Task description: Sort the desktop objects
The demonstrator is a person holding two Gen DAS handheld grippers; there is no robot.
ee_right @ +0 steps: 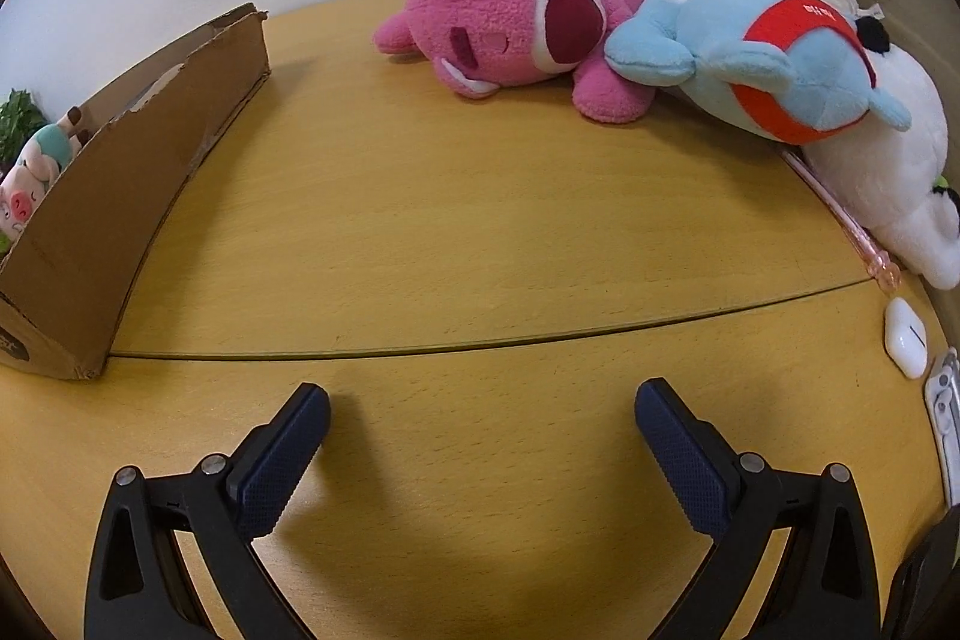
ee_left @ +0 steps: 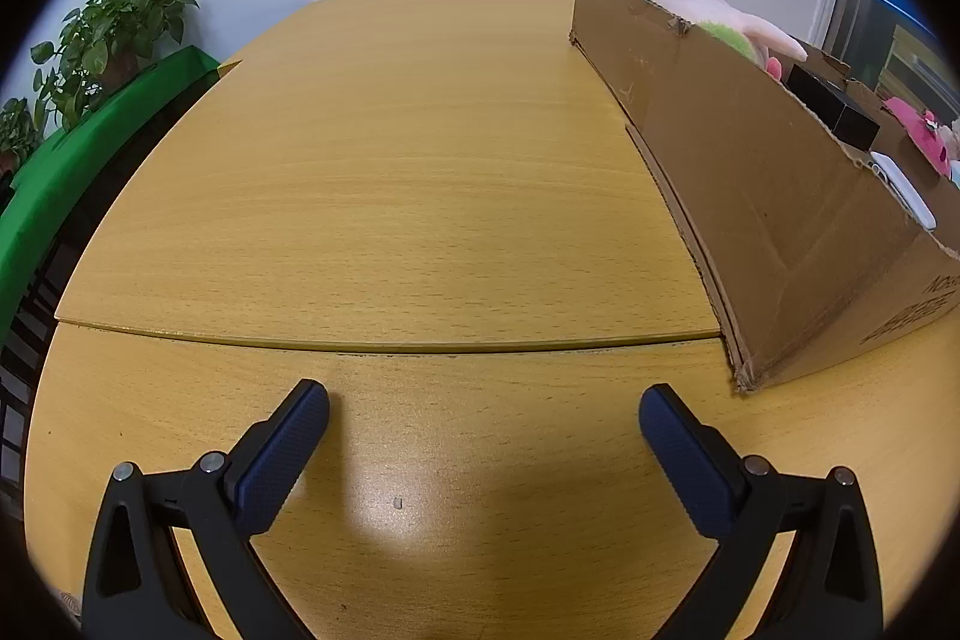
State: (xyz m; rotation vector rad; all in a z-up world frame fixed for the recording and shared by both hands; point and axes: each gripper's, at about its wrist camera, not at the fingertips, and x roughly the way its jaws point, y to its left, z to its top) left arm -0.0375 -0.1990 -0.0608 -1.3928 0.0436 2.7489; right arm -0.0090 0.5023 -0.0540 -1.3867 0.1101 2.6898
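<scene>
Looking through the left wrist view first, the left claw (ee_left: 483, 415) is hanging over bare wood with its jaws spread as wide as they go and nothing between them. Pretty much the only thing it is facing is the cardboard box (ee_left: 750, 172), sitting ahead and off to the right on the surface (ee_left: 390, 160), with its long side running away from the camera. A few things are already poking over its rim, including a pastel plush (ee_left: 690, 1) and a black block (ee_left: 831, 106), so I'm guessing that's where the sorting is going. Nothing loose is lying in front of this claw at all. Switching to the right wrist view, the right claw (ee_right: 480, 412) is also gaping fully open and empty, but this is the side where the unsorted stuff is sitting: a pink plush (ee_right: 510, 22) ahead and slightly right, a blue plush (ee_right: 762, 64) leaning against it further right, a white plush (ee_right: 888, 172) behind that, plus a white earbud case (ee_right: 906, 343) near the right edge. The box is lying to this claw's left. So the right hand is looking clearly nearer to everything left to sort, and I'd say the pink plush, lying crosswise to the jaws, is the easiest grab.
</scene>
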